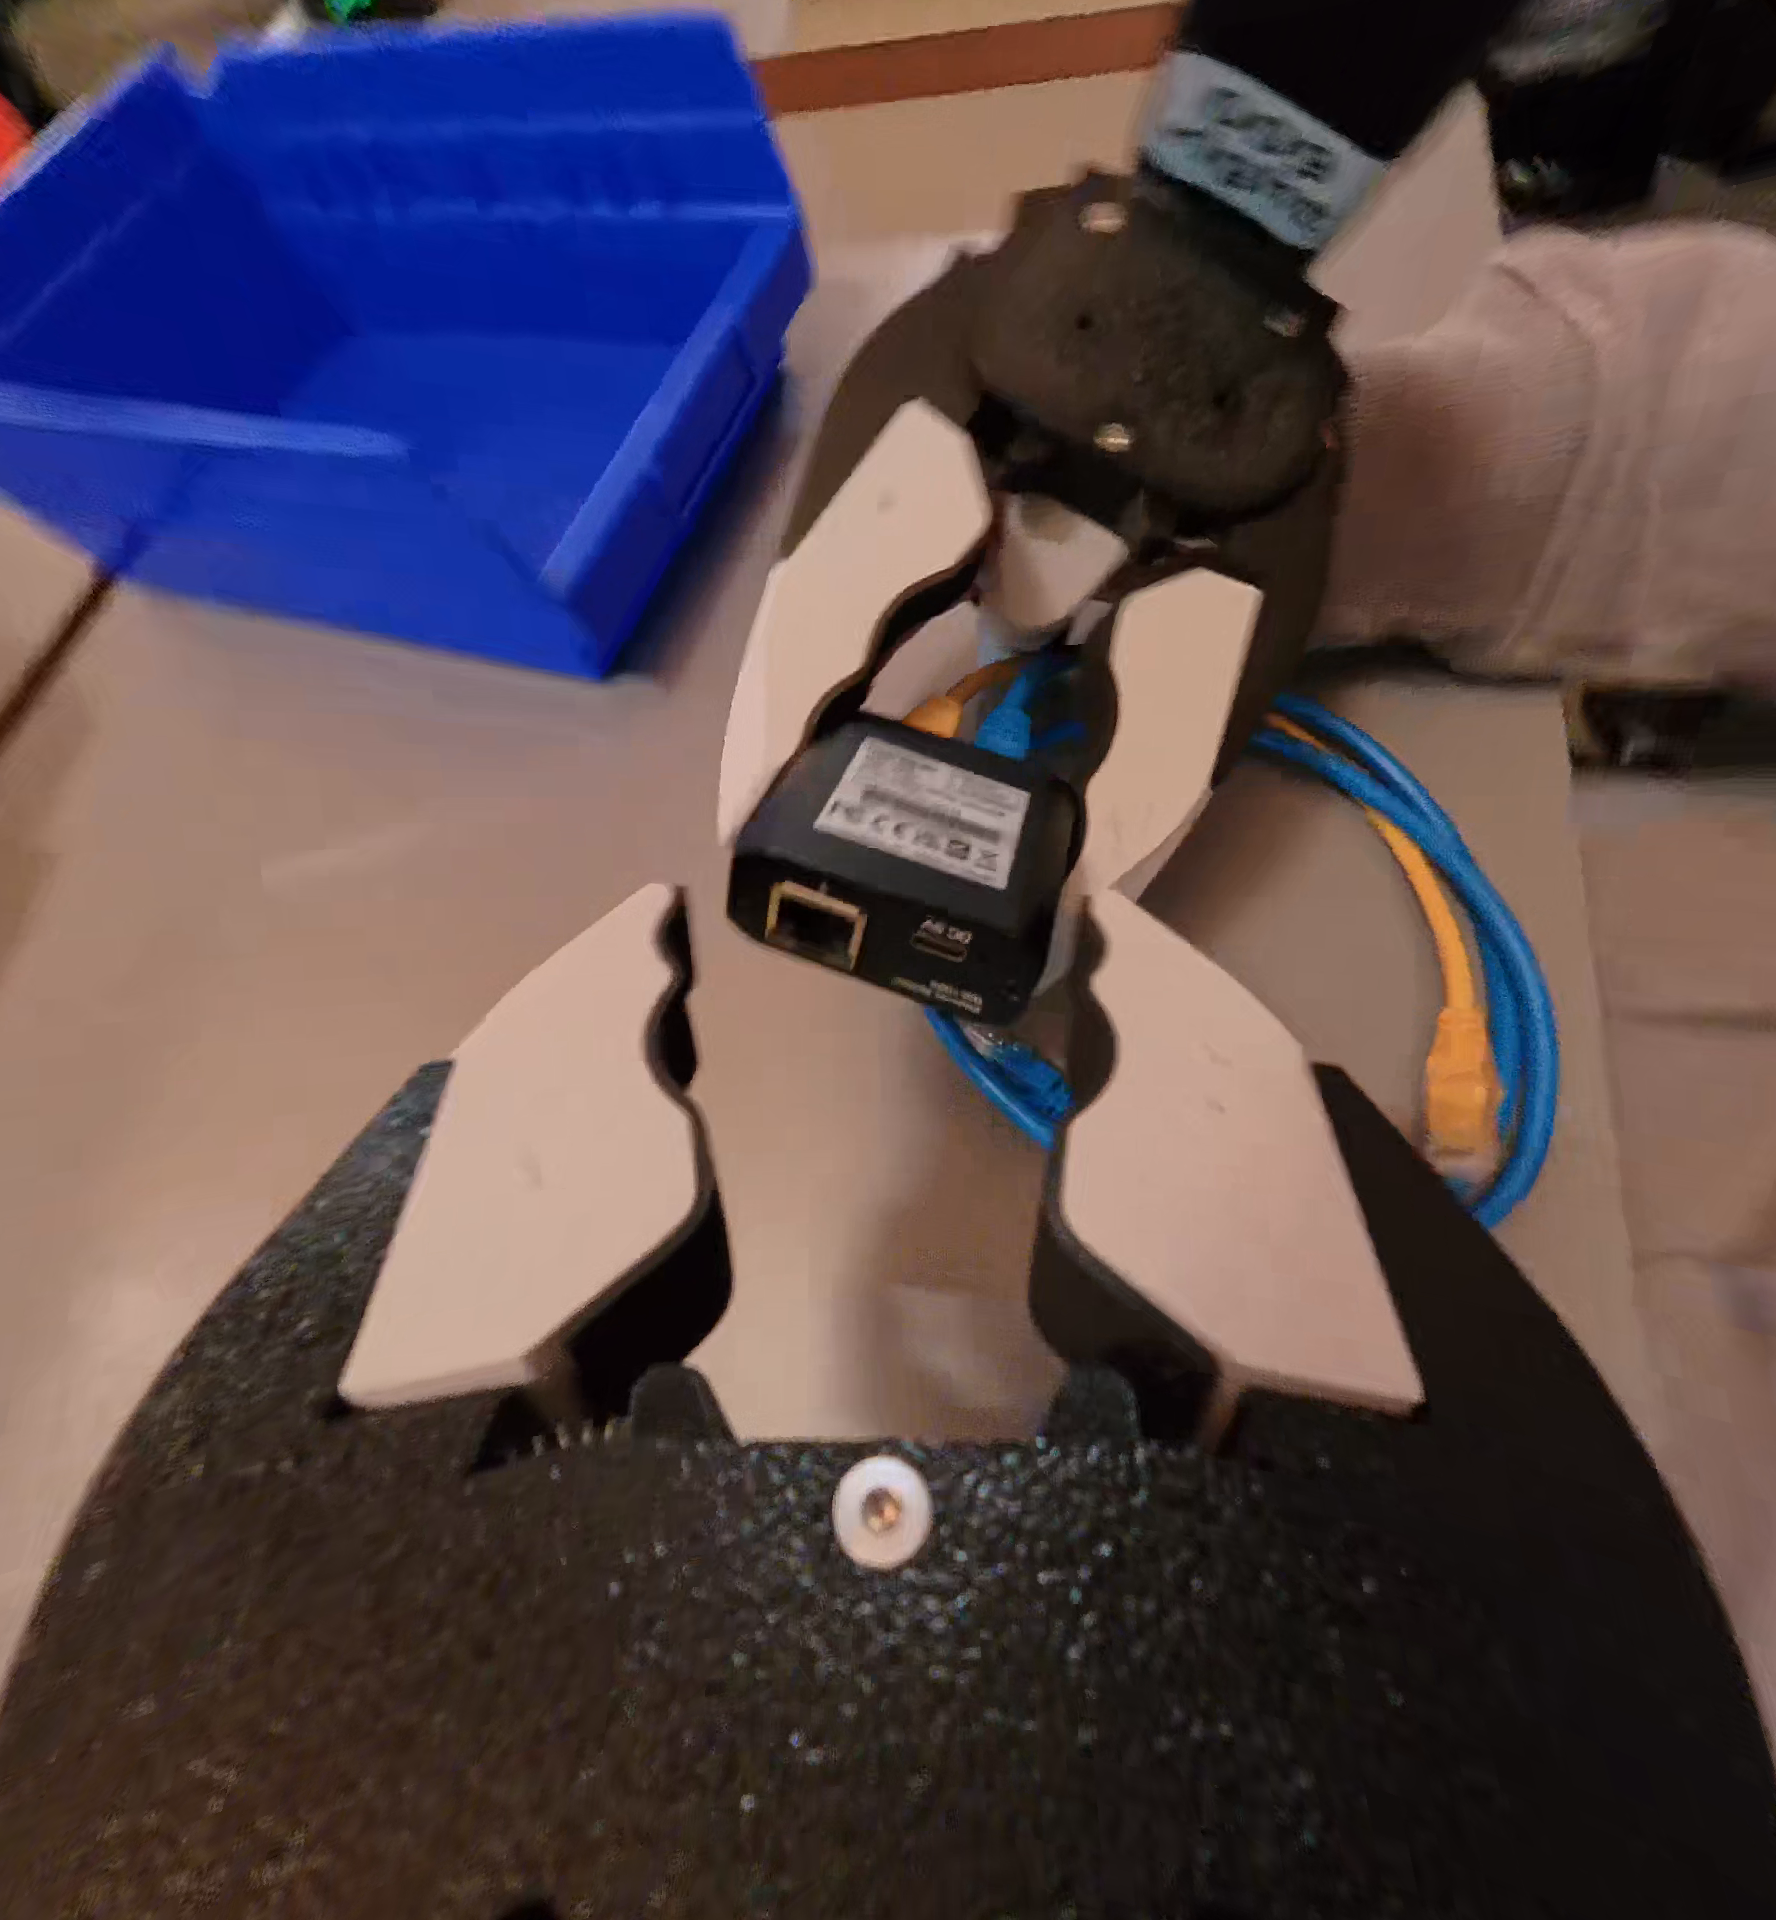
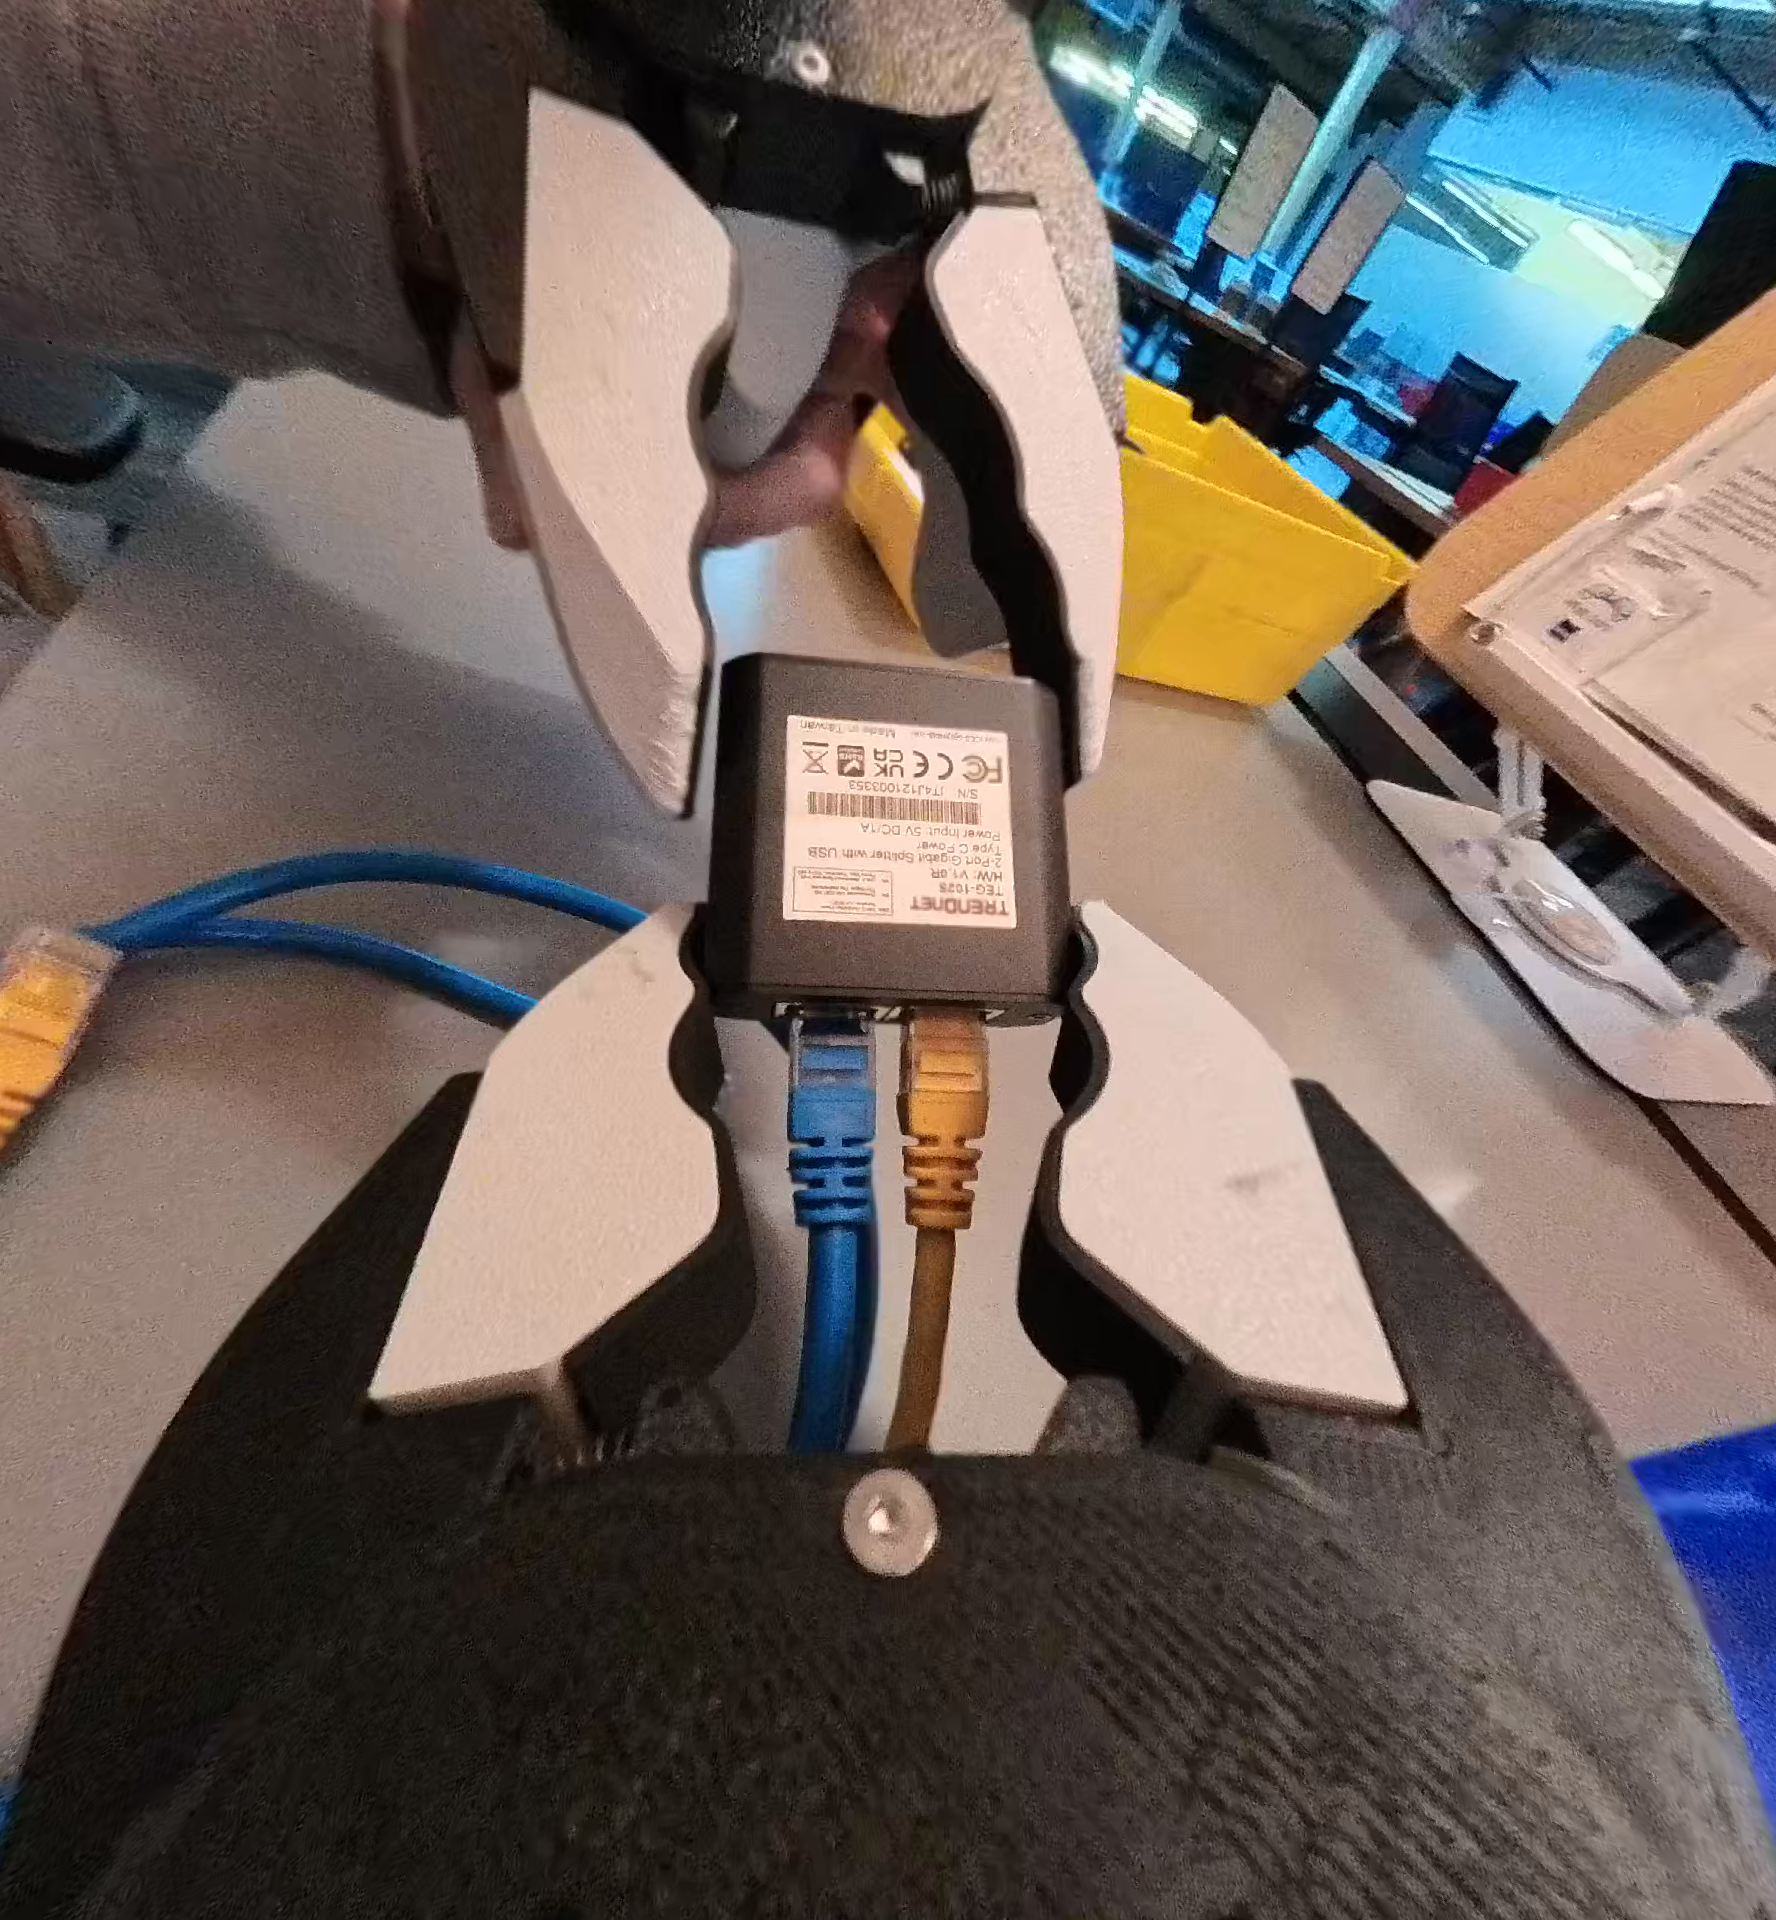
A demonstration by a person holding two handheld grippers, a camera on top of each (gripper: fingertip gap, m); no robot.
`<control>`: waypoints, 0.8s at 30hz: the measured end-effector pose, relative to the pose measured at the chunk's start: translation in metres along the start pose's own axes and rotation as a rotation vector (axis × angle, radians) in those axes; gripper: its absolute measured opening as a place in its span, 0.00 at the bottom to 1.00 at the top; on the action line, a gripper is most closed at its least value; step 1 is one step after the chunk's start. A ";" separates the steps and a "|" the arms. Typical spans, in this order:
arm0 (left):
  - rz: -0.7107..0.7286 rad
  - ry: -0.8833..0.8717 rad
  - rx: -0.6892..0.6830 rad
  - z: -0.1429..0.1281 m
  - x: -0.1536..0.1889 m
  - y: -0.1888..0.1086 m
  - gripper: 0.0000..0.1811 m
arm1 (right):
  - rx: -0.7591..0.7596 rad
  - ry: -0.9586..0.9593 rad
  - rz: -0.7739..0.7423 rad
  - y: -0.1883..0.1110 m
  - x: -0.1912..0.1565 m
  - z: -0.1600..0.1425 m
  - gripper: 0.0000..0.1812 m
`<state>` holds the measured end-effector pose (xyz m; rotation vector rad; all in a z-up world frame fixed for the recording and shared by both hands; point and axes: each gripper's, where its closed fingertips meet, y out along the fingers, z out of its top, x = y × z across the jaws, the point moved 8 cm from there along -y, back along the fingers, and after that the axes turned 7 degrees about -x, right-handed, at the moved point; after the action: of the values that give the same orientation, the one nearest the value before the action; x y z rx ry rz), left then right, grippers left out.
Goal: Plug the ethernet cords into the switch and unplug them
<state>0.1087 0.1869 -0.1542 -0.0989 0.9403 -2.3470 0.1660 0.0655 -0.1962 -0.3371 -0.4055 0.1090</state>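
A small black switch (image 1: pixel 905 883) (image 2: pixel 889 831) with a white label on top is held above the table. My right gripper (image 2: pixel 884 935) is shut on its near end and also shows in the left wrist view (image 1: pixel 977 707). A blue cord (image 2: pixel 830 1101) and an orange cord (image 2: pixel 941 1112) are plugged into the ports facing the right camera. My left gripper (image 1: pixel 884 909) is open, its fingertips flanking the switch's other end with small gaps; it also shows in the right wrist view (image 2: pixel 873 758). An empty port (image 1: pixel 816 925) faces the left camera. Loose orange (image 1: pixel 1455 1081) and blue (image 1: pixel 1029 1081) plugs lie on the table.
A blue bin (image 1: pixel 375 343) stands at the back left of the left wrist view. A yellow bin (image 2: pixel 1227 561), a cardboard box with paper sheets (image 2: pixel 1694 520) and a clear plastic pouch (image 2: pixel 1559 914) lie beyond the switch. A person's sleeve (image 1: pixel 1590 447) rests at the right.
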 end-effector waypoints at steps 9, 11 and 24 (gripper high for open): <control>-0.436 -0.711 0.103 -0.015 -0.004 0.009 0.19 | -0.050 -0.116 -0.057 0.012 -0.002 0.013 0.35; -0.551 -0.771 0.222 -0.018 -0.007 0.011 0.16 | 0.012 -0.096 -0.070 0.008 0.000 0.017 0.34; -0.768 -1.347 0.595 -0.025 -0.008 0.031 0.13 | 0.283 0.158 -0.118 -0.009 0.017 0.020 0.41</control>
<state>0.1236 0.1887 -0.1922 -1.7385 -0.5473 -2.2486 0.1733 0.0664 -0.1693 -0.0421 -0.2485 0.0233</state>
